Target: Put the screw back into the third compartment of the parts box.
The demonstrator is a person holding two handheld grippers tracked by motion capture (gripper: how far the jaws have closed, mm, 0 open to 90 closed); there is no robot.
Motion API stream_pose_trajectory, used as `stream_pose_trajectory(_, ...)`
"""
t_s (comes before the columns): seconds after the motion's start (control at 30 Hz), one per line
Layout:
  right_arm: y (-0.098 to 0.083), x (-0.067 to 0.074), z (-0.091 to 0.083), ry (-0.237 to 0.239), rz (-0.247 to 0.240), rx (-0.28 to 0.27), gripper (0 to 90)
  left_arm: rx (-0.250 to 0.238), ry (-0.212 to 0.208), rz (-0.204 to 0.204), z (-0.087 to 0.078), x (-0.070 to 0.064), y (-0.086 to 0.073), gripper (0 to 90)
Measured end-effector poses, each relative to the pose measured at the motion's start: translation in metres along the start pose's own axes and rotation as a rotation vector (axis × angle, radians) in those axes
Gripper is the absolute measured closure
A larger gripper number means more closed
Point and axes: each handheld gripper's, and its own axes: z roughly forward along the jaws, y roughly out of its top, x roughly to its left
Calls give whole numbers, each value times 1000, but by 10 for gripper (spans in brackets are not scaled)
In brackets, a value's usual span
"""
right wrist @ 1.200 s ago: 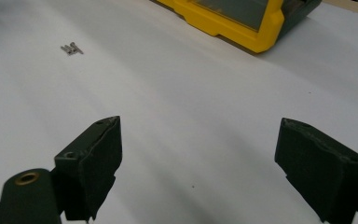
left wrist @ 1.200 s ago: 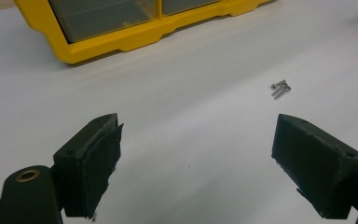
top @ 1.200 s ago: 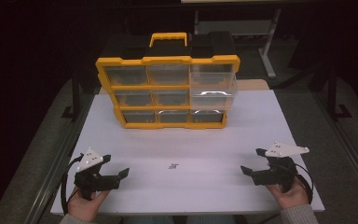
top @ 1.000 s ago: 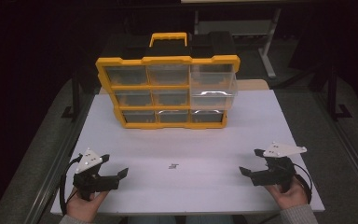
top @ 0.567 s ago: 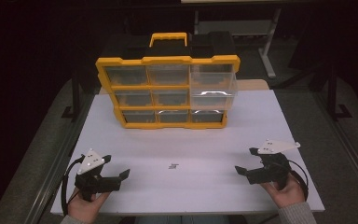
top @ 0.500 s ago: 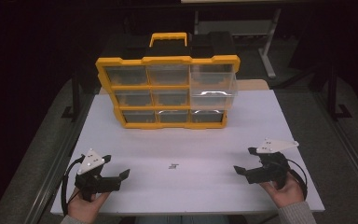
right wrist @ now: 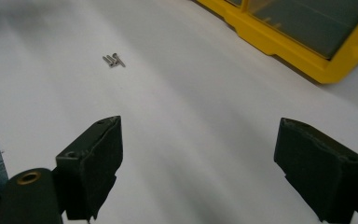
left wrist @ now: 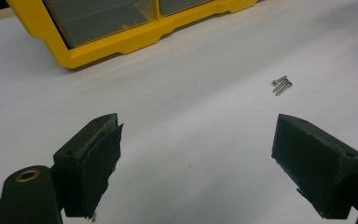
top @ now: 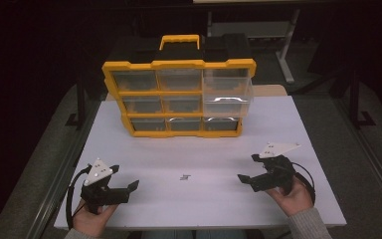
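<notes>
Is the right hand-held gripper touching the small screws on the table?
Apart. In the right gripper view, bare white table lies between the open right hand-held gripper and the screws.

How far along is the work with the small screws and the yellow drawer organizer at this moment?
Done: one clear plastic drawer of the yellow drawer organizer stands pulled out. In hand: nothing; the left gripper and right gripper both have their jaws wide open, apart from the small metal screws lying together on the white table. Left: apparently everything, from grasping the screws onward, perhaps to that open drawer.
</notes>
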Motion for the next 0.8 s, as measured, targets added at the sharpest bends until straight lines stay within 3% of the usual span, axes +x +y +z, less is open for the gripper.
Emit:
stream_pose_trajectory(0.23,15,6,21,50,-24,48,205,5,-9,2,3,-1,0,148)
stream_pose_trajectory(0.4,24,10,37,78,-51,85,237,16,-14,25,3,0,0,148)
stream_pose_trajectory(0.8,41,28,82,143,-141,175,348,23,-16,12,5,1,-2,148)
